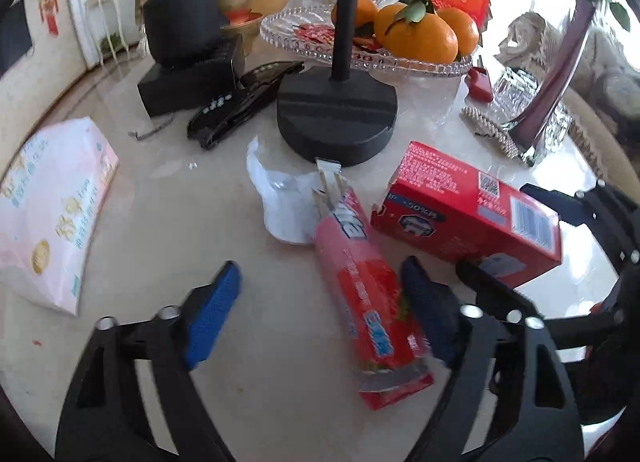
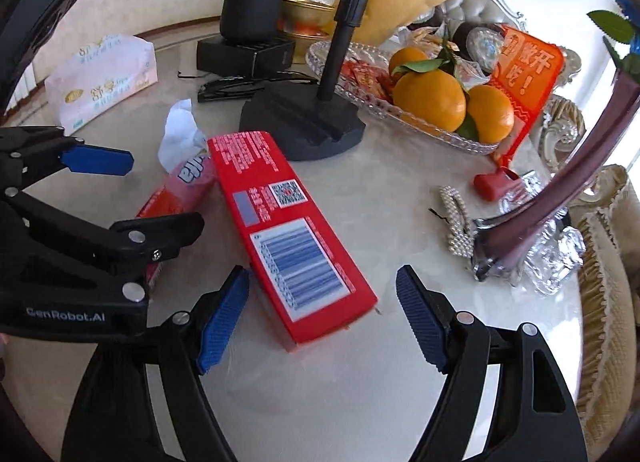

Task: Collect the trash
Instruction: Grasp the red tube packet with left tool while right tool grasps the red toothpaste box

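A red carton (image 1: 468, 209) (image 2: 288, 229) lies flat on the marble table. Beside it lies a pink and red wrapper (image 1: 360, 282) (image 2: 180, 189), with a crumpled white tissue (image 1: 280, 197) (image 2: 180, 137) at its far end. My left gripper (image 1: 320, 302) is open, low over the table, its fingers either side of the wrapper's near part. My right gripper (image 2: 322, 314) is open, its fingers either side of the carton's near end. The left gripper (image 2: 120, 197) also shows at the left of the right wrist view.
A black round stand (image 1: 338, 117) (image 2: 304, 125) rises behind the trash. A glass dish of oranges (image 1: 416, 33) (image 2: 440, 101), a tissue pack (image 1: 52, 213) (image 2: 100, 77), black boxes (image 1: 188, 77), a remote (image 1: 240, 105), a pearl clip (image 2: 456, 221) and a glass vase (image 2: 532, 238) crowd the table.
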`<move>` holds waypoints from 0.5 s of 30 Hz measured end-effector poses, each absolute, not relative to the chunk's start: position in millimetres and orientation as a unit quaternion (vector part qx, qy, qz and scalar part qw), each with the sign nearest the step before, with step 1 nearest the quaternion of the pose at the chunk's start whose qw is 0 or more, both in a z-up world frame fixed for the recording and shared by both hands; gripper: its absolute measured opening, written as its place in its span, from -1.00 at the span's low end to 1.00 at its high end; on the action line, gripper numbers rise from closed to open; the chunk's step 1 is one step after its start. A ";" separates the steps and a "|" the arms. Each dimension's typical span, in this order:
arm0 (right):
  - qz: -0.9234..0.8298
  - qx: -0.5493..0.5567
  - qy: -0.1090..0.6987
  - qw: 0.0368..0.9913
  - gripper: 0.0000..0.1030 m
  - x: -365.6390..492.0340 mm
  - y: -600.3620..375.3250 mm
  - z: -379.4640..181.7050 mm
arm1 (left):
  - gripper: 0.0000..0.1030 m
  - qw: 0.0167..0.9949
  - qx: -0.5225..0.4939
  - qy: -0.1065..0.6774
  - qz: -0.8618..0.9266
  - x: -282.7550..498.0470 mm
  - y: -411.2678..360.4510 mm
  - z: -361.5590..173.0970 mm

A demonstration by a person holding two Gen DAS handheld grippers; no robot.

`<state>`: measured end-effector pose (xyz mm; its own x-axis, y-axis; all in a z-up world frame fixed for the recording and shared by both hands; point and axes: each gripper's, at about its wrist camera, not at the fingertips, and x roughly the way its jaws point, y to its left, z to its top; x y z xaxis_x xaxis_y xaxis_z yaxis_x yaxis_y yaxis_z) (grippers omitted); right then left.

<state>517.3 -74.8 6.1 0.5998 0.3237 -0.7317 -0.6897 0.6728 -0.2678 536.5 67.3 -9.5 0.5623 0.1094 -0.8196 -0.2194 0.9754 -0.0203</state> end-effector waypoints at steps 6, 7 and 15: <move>0.319 -0.242 0.358 0.843 -0.10 516.5 -73.1 6.9 | -0.37 0.888 -0.019 0.450 0.091 538.0 65.1 -8.0; 0.316 -0.239 0.360 0.845 -0.13 515.1 -73.2 7.4 | -0.37 0.888 -0.015 0.450 0.089 537.6 63.9 -7.6; 0.306 -0.098 0.407 0.855 -0.33 487.1 -103.1 13.9 | -0.39 0.900 -0.004 0.432 0.058 509.4 44.7 4.5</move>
<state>487.1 -103.1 13.9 0.4811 0.4436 -0.7561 -0.6035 0.7932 0.0814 509.4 44.7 4.5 0.6207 0.1008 -0.7775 -0.1082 0.9932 0.0423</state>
